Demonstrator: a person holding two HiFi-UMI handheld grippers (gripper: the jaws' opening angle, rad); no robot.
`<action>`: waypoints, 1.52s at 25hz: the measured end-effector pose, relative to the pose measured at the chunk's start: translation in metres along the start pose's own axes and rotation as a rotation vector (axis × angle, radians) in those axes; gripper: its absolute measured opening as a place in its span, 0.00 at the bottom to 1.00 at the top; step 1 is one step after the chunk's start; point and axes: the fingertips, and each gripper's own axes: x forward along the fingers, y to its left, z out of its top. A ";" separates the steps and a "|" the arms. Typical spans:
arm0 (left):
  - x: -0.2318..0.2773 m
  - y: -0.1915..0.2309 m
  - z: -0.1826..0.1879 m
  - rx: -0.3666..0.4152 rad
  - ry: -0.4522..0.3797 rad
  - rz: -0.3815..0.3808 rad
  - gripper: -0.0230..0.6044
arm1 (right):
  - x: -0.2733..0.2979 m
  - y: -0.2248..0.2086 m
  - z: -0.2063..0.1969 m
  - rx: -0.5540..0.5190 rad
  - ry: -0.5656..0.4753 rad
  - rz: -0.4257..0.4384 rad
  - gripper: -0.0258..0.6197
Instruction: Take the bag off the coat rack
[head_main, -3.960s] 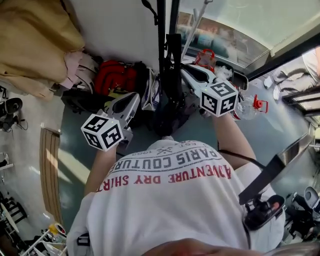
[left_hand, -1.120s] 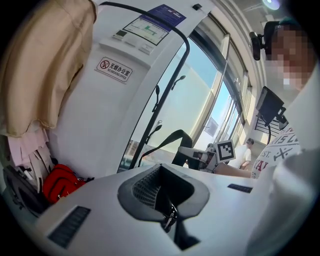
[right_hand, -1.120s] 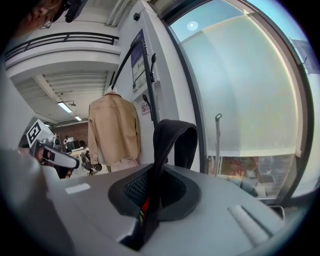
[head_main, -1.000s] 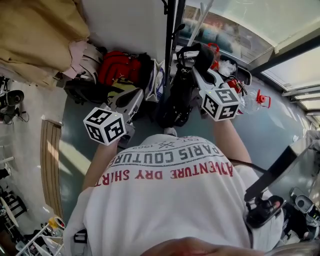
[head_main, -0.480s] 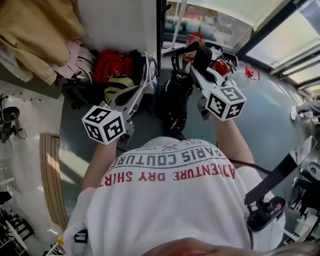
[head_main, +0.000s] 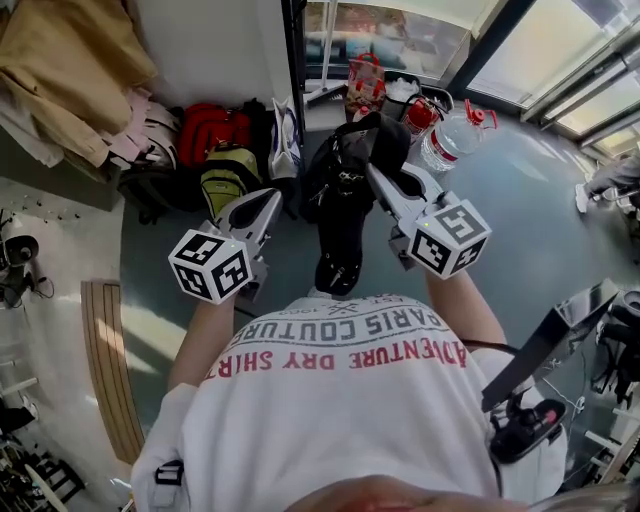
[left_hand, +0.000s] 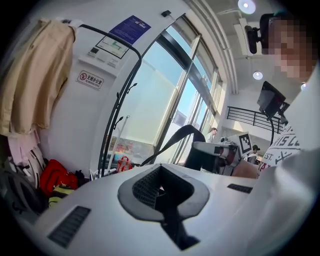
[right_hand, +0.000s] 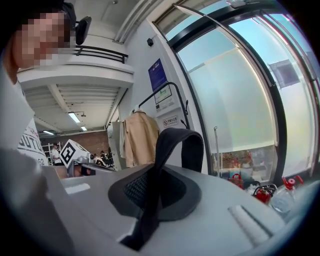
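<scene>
Black bag hanging from my right gripper, clear of the coat rack.

My right tongs are pressed together on the bag's black strap, which arches up out of the pads in the right gripper view and drops back between them. In the head view the bag dangles at my 12 o'clock, between the two grippers, with the rack's dark pole off at its 11 o'clock and not touching it. My left gripper sits at the bag's 9 o'clock, its tongs pressed together on nothing. A beige coat hangs at the rack's 9 o'clock in the left gripper view. On the floor, a red backpack lies at the bag's 10 o'clock and a clear water bottle at its 2 o'clock.
</scene>
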 end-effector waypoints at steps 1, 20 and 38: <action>-0.003 -0.010 -0.005 0.003 -0.002 0.000 0.04 | -0.012 0.009 -0.004 -0.006 -0.004 0.012 0.06; -0.181 -0.343 -0.167 -0.003 -0.102 0.021 0.04 | -0.328 0.173 -0.100 0.052 0.036 0.076 0.05; -0.213 -0.454 -0.199 0.046 -0.054 -0.007 0.04 | -0.463 0.243 -0.100 0.028 -0.017 0.146 0.05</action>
